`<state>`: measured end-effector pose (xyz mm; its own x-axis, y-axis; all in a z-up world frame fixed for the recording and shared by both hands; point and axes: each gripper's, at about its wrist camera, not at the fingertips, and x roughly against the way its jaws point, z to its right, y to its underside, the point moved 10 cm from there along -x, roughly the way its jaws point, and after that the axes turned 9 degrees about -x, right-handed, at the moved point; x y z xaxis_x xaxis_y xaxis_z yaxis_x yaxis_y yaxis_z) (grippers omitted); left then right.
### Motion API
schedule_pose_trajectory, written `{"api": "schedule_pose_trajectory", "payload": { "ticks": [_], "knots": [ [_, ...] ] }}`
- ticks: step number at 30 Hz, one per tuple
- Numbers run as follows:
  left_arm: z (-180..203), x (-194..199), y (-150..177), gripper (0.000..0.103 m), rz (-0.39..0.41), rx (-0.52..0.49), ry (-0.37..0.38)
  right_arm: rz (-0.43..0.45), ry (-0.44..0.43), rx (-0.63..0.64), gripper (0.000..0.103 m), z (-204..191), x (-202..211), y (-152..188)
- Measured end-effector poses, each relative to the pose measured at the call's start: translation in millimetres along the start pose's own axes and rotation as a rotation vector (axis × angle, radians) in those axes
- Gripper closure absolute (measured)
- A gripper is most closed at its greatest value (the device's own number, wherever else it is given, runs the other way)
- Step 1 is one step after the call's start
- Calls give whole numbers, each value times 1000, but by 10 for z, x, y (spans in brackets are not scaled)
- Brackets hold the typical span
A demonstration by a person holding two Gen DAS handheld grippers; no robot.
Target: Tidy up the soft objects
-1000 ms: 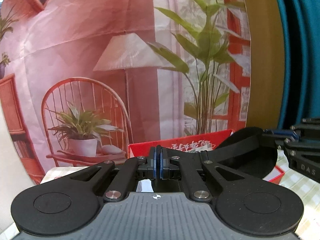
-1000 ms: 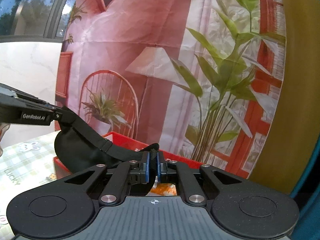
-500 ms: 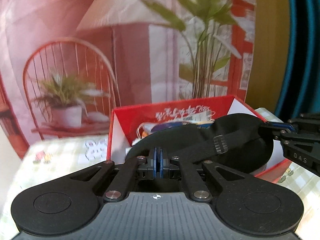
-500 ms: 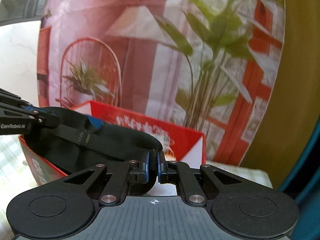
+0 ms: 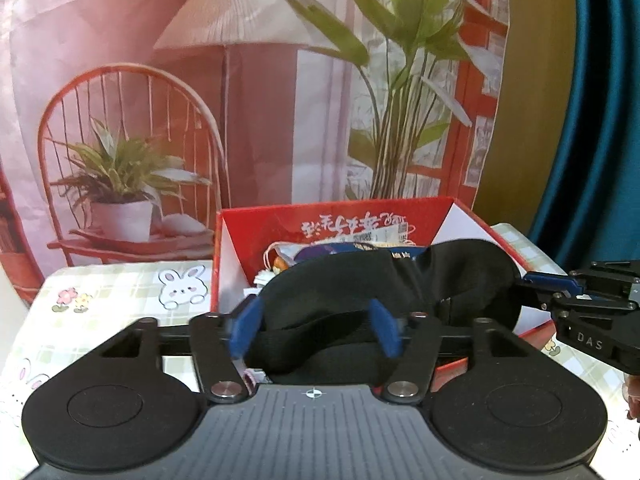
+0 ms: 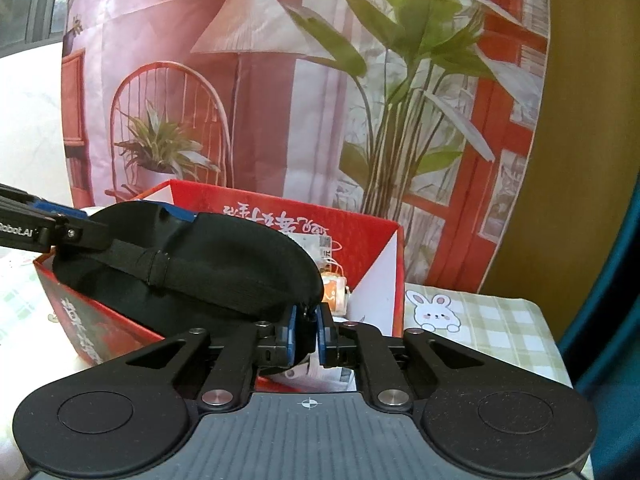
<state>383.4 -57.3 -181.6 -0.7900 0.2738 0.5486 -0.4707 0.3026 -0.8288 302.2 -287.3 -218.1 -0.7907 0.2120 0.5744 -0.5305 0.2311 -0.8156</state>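
A black padded fabric sleep mask with an elastic strap hangs over the open red cardboard box with white inner walls and white printed lettering, its body above the box's contents and its right end reaching past the box's right wall; the left gripper has its blue-padded fingers spread wide apart, one on either side of the mask's near edge and strap, and whether either pad touches the cloth cannot be told; the right gripper has its blue pads drawn close together on the mask's right tip, pinching the fabric between them; in the right wrist view the mask stretches leftwards from that pinch across the box; small packets and papers lie inside the box beneath the mask; the box stands on a pale green checked tablecloth printed with white rabbits, before a printed backdrop showing a lamp, a chair and plants.
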Motion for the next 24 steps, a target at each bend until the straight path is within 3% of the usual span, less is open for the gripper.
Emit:
{"api": "schedule_pose_trajectory", "payload": {
  "ticks": [5, 13, 18, 21, 24],
  "knots": [
    [-22, 147, -41, 5, 12, -1, -24, 3, -6, -46, 81, 25, 130, -30],
    [-60, 454, -87, 0, 31, 1, -77, 27, -19, -108, 43, 2, 401, -151],
    [-120, 657, -106, 0, 16, 18, -158, 48, -37, -151, 20, -21, 597, -240],
    [-118, 837, -155, 0, 60, 35, -129, 57, -43, -169, 6, -33, 704, -278],
    [-88, 1005, -204, 0, 79, 26, -137, 77, -41, -176, 0, -49, 833, -325]
  ]
}}
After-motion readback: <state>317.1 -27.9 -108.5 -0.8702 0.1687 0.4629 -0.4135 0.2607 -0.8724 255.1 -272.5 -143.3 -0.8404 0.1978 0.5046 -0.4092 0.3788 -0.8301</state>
